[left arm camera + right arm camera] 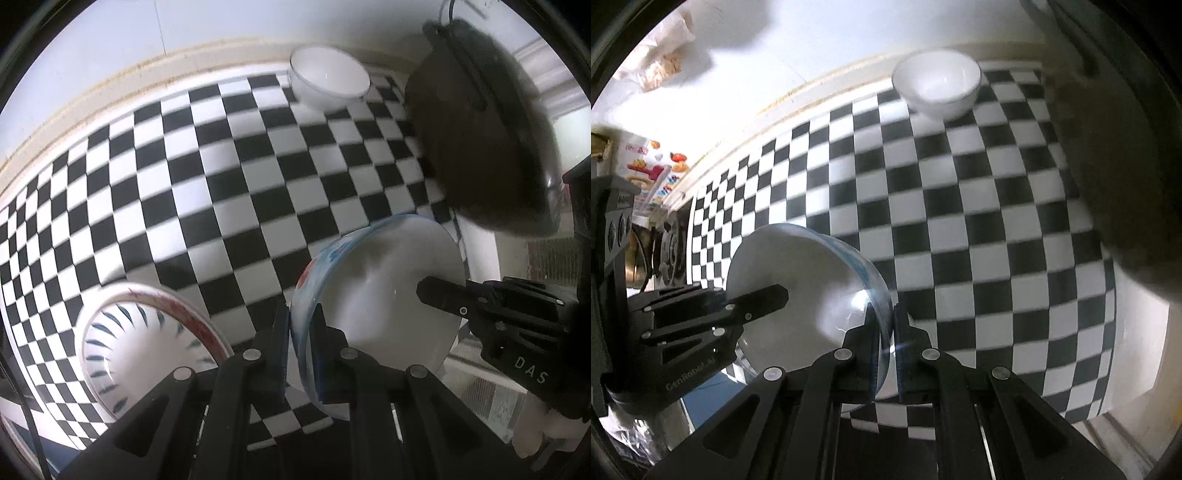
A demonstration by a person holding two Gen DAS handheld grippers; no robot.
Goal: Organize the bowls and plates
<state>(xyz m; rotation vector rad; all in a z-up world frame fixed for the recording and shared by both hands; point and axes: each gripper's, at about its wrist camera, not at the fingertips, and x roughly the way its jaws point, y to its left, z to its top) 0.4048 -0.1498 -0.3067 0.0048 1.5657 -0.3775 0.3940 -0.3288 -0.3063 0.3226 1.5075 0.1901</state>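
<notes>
Both grippers hold one white bowl with a blue and red outside pattern (380,291), lifted above the checkered table. My left gripper (301,354) is shut on the bowl's near rim. My right gripper (885,354) is shut on the opposite rim of the same bowl (798,280). Each gripper shows in the other's view: the right one (439,293) and the left one (768,295). A white bowl with blue dashes and a red rim (147,343) sits on the table at lower left. A plain white bowl (328,77) stands at the table's far edge; it also shows in the right wrist view (938,81).
The black-and-white checkered tablecloth (221,184) covers the table against a white wall. A large dark round object (480,140) hangs at the right. A fridge door with magnets (653,166) and a stove area lie at the far left in the right wrist view.
</notes>
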